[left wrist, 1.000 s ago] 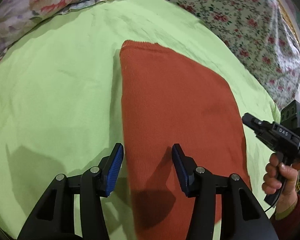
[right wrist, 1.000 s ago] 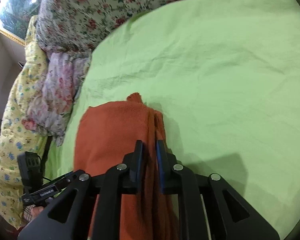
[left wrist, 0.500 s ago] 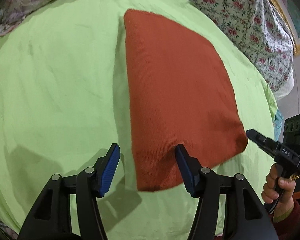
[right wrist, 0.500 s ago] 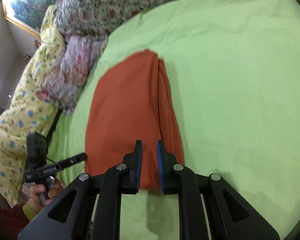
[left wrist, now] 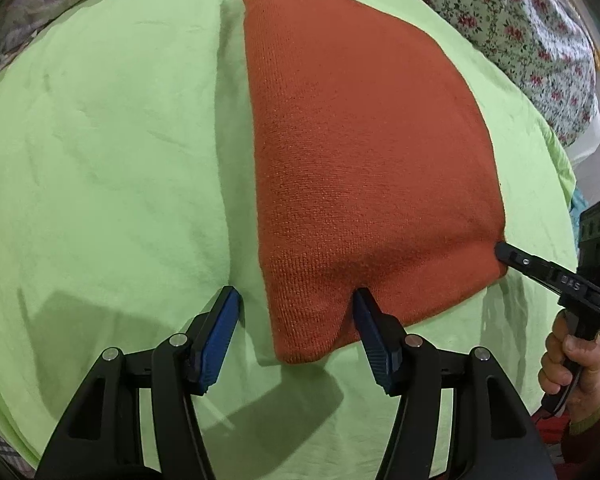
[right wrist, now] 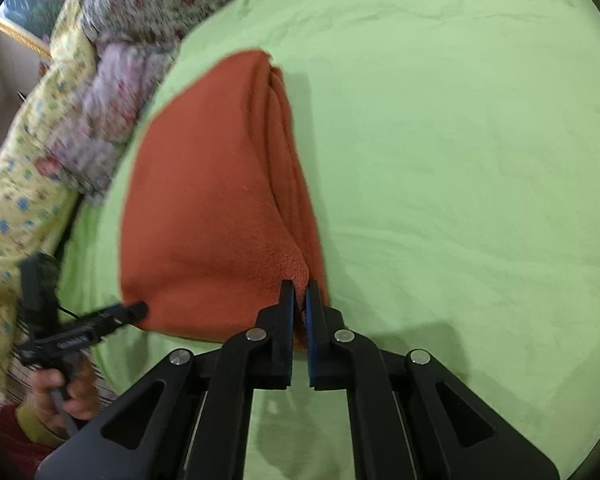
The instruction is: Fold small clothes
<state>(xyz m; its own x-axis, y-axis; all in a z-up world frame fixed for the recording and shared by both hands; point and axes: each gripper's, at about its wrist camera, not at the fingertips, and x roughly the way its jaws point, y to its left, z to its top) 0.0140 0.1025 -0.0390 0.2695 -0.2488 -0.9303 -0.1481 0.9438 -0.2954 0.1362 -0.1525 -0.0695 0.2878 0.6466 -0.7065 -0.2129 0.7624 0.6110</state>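
The right gripper (right wrist: 300, 292) is pinched shut on the near right corner of the orange cloth (left wrist: 364, 152); a nub of fabric bunches up between its pads, and the jaws have just been closing onto it. The left gripper (left wrist: 296, 308) stands roughly half open, and its jaws have just been opening. One blue pad (left wrist: 370, 330) rests against the cloth's near edge and the other pad (left wrist: 220, 328) sits over the bare green sheet (left wrist: 100, 140) just beside the cloth, so the near left corner lies between the jaws but is not squeezed.

Compared with a second ago, the cloth lies wholly in front of both grippers instead of running under them: both have drawn back toward its near edge. The cloth itself is a folded slab, flat on the sheet, with stacked layers showing along its right side in the right wrist view.

Beyond the cloth's far end sit flowered bedding (left wrist: 520, 20) and a yellow patterned cover (right wrist: 20, 160).

In my judgement, one corner is secured and the other is only bracketed, so the next fold should wait for the left gripper to close on its corner.
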